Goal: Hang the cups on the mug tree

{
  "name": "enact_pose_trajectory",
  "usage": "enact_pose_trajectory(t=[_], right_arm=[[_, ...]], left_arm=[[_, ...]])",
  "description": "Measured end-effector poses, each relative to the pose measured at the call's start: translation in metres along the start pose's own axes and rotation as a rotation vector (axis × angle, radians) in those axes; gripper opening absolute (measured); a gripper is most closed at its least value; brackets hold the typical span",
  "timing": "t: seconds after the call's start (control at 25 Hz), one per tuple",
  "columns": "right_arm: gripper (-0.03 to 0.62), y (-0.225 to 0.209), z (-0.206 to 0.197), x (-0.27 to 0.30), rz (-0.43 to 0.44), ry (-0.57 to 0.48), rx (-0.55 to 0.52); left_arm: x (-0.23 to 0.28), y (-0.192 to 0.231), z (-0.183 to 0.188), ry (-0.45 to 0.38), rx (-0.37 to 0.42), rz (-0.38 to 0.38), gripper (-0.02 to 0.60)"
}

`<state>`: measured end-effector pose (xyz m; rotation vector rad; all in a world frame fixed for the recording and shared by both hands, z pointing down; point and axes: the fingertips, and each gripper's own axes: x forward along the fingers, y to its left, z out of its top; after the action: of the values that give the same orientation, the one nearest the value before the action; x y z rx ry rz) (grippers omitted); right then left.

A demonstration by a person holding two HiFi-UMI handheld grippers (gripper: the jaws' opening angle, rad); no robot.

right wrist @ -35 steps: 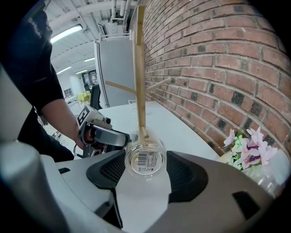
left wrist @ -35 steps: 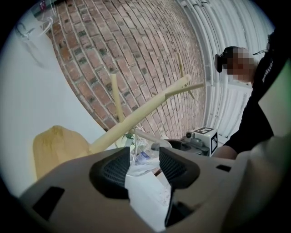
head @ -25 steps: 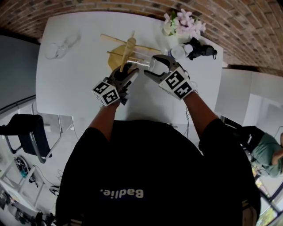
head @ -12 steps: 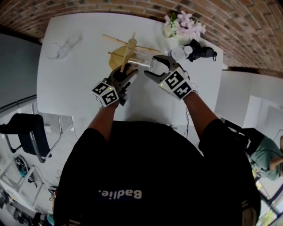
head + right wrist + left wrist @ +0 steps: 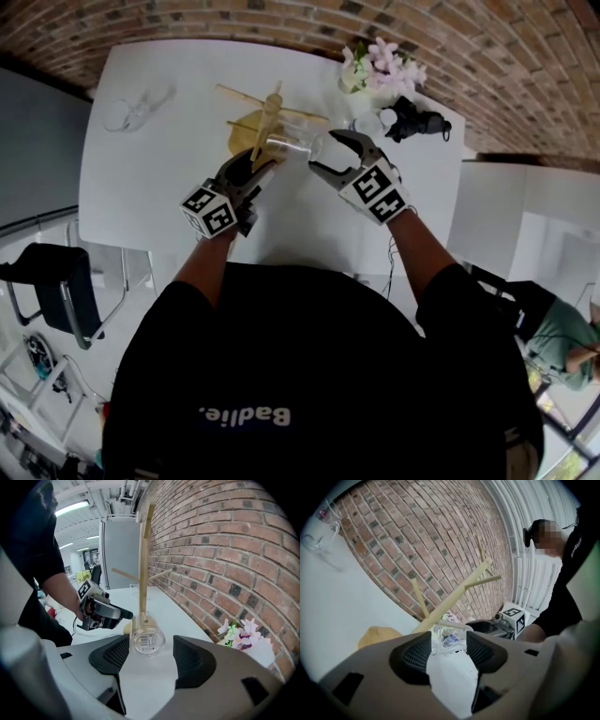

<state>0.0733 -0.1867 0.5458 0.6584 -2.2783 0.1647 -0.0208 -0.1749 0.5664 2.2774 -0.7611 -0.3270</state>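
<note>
The left claw is clenched on the cup, with the glass squeezed between its two pads. The cup is up in the air at the middle of the head view, just in front of the tree and not hung on it yet. The right claw is released. Its jaws stand wide apart round the bottom of the cup, and I do not think they press on it. To do this step well, I think the left claw should hold the cup steady. The right claw should close softly, because glass can slip or crack. Then the cup's handle has to slide over a peg, so it should be turned to face the peg first. I cannot see the handle clearly. The tree is thin and looks easy to push over, so go slowly. The cup looks empty, with only a label on its bottom. The other cup lies at the upper left on the tabletop, well apart from the tree, and it looks empty too. Some flowers stand at the upper right.
</note>
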Motion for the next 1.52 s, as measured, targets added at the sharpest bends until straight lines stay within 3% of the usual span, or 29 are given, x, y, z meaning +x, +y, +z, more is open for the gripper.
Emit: enact_pose_trajectory(t=[0.36, 0.64, 0.8, 1.16, 1.52], right_arm=[[0.304, 0.006, 0.019, -0.046, -0.048, -0.138, 0.142], [0.304, 0.041, 0.035, -0.071, 0.012, -0.242, 0.292], [0.241, 0.067, 0.038, -0.079, 0.059, -0.275, 0.379], [0.108, 0.092, 0.066, -0.096, 0.059, -0.386, 0.436], [0.046, 0.116, 0.099, -0.111, 0.091, -0.481, 0.479]], left_arm=[[-0.039, -0.011, 0.016, 0.029, 0.038, 0.092, 0.196], [-0.060, -0.058, 0.044, 0.093, 0.077, 0.056, 0.160], [-0.066, -0.085, 0.058, 0.141, 0.115, 0.052, 0.133], [-0.080, -0.148, 0.085, 0.202, 0.185, -0.039, 0.086], [-0.093, -0.184, 0.097, 0.216, 0.260, -0.074, 0.021]])
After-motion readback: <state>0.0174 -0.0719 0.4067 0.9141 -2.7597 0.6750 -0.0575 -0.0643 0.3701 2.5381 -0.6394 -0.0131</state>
